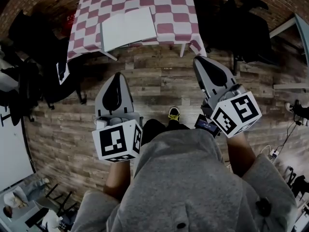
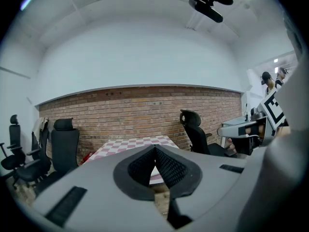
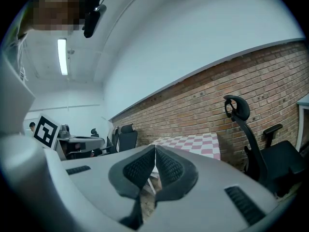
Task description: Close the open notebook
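L gripper & R gripper both shut, empty; notebook, upper centre, near table edge: closed tips may shove it off.

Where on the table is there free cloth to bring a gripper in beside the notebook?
Bare checkered cloth lies right of the notebook and beyond it. The notebook fills the near-left edge; black chairs crowd both sides.

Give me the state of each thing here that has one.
notebook: lying flat on the table, apparently open
left gripper: shut, empty, away from the table
right gripper: shut, empty, away from the table
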Demonstrator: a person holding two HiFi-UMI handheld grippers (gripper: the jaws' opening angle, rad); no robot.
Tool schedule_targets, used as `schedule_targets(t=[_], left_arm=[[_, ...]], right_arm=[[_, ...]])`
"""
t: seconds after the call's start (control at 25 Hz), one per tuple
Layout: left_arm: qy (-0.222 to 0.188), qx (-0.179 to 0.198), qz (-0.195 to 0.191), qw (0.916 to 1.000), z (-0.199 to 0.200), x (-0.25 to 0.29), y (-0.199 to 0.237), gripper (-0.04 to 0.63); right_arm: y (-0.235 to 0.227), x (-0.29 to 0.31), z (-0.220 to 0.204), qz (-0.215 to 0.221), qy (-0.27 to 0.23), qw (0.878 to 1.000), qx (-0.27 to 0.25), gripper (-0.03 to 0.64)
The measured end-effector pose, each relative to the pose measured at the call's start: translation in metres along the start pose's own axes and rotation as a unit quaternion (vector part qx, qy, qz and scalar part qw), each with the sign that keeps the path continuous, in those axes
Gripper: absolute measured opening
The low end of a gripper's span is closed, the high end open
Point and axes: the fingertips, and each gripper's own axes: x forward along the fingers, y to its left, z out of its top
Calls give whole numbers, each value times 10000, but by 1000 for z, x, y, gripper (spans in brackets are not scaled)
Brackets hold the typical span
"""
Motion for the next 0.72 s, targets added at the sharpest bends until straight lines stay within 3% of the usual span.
schedule_targets(t=[0.72], left_arm=[[-243,-17,394,9989,5,-21,18,3]], right_arm=[[20,8,5,344,-143,9993,-41,25]])
